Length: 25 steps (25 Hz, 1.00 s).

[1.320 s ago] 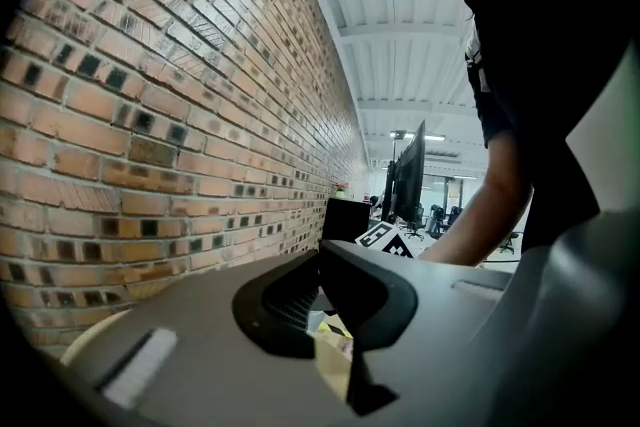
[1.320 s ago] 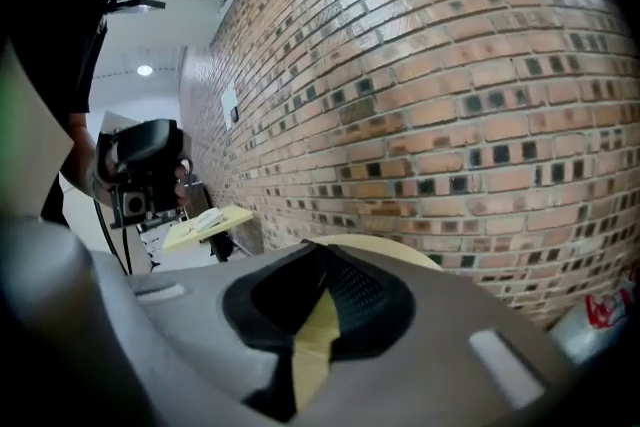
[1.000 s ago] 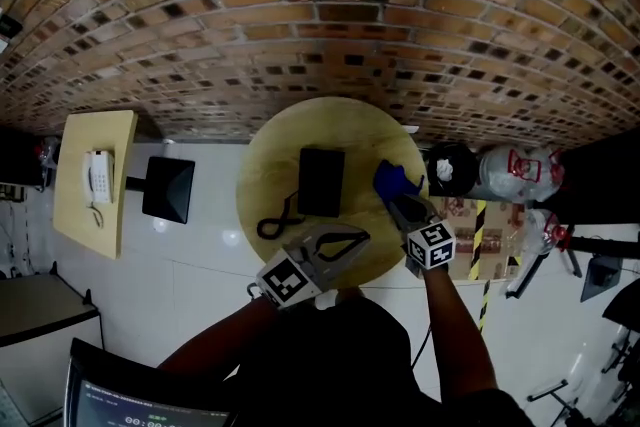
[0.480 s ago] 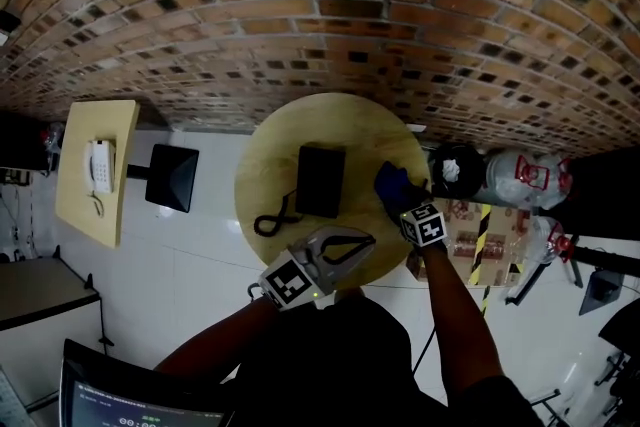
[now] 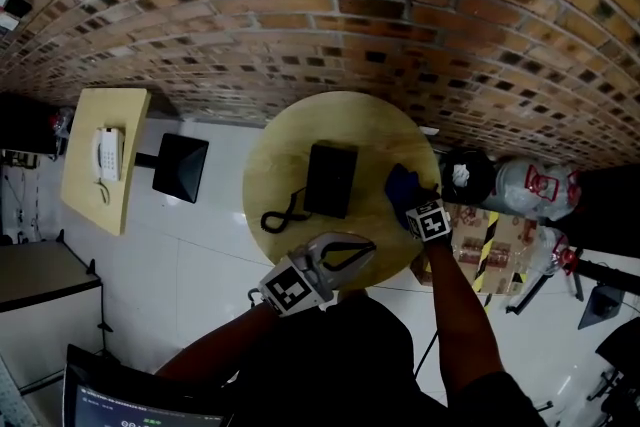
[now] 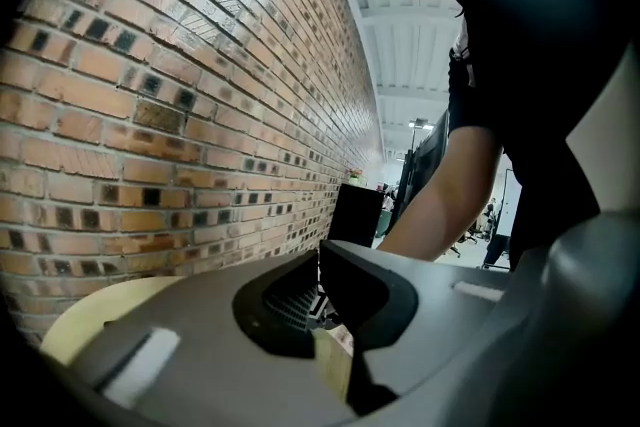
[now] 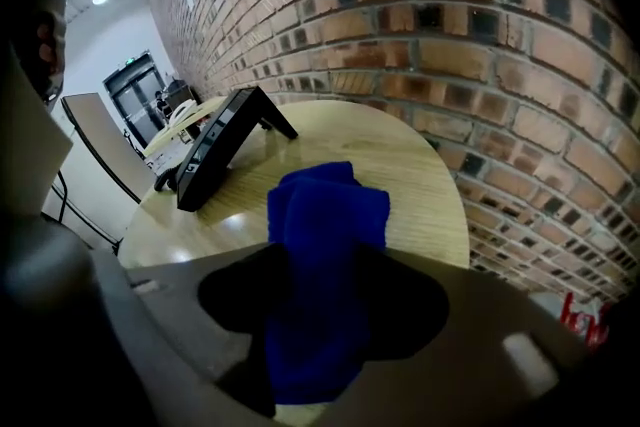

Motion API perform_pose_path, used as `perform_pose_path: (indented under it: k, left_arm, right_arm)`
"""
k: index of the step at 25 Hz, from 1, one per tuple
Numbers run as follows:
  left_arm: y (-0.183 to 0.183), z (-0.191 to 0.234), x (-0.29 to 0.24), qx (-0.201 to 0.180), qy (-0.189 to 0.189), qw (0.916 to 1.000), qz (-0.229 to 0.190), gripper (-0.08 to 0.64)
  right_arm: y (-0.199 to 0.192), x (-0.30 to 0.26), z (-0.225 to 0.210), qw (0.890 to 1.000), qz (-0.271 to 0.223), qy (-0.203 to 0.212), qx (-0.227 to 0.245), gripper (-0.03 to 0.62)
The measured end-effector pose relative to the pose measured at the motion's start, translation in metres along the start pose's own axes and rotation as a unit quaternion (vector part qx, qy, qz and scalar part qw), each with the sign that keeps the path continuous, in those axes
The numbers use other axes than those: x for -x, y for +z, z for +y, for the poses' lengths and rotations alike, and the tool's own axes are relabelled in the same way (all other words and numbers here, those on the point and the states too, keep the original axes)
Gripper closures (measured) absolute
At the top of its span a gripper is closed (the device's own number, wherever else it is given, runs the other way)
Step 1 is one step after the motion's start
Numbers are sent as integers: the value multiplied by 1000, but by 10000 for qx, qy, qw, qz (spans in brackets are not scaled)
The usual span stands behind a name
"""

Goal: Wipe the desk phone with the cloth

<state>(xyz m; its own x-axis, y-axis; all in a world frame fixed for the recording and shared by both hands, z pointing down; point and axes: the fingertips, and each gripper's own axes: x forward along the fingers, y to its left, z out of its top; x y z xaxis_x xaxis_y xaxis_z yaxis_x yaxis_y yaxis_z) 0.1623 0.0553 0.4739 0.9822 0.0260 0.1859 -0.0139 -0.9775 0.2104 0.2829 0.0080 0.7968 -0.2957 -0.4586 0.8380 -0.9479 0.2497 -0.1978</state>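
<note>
Straddling cloth (image 7: 325, 215) by table (image 5: 365, 127) edge: right gripper (image 5: 407, 201) jaws just opened | left gripper (image 5: 366, 250) clenched

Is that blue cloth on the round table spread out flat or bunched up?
Bunched up. The blue cloth sits as a thick, folded heap with rounded humps on the round table, not laid out flat.
</note>
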Motion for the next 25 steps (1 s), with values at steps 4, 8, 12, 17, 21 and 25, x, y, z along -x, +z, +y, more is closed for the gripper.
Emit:
perform_pose_path:
  k: [4,8,12,17,21,25]
  left_arm:
    - [-3,-2,2,11,12,10000,17,564]
    - [-5,-7,6,37,-3,10000,12,563]
    - [0,-6,15,27,82,9999,-96,565]
    - [8,4,35,-9,318,9992,-235,565]
    - [15,11,53,-89,512,9981,-336,565]
    - [20,15,75,-121,691,9967,-418,571]
  right_arm:
    - [-1,0,-5,9999,157,-27,44,418]
    - [-3,-4,1,9994,289,148,-95,492]
    - [4,3,3,9982,11,244,-553,499]
    - [42,19,27,9968,-461,387,-526,502]
    - [92,28,58,9945,-895,548,-26,502]
    - [140,29,94,9895,-1165,720,466,502]
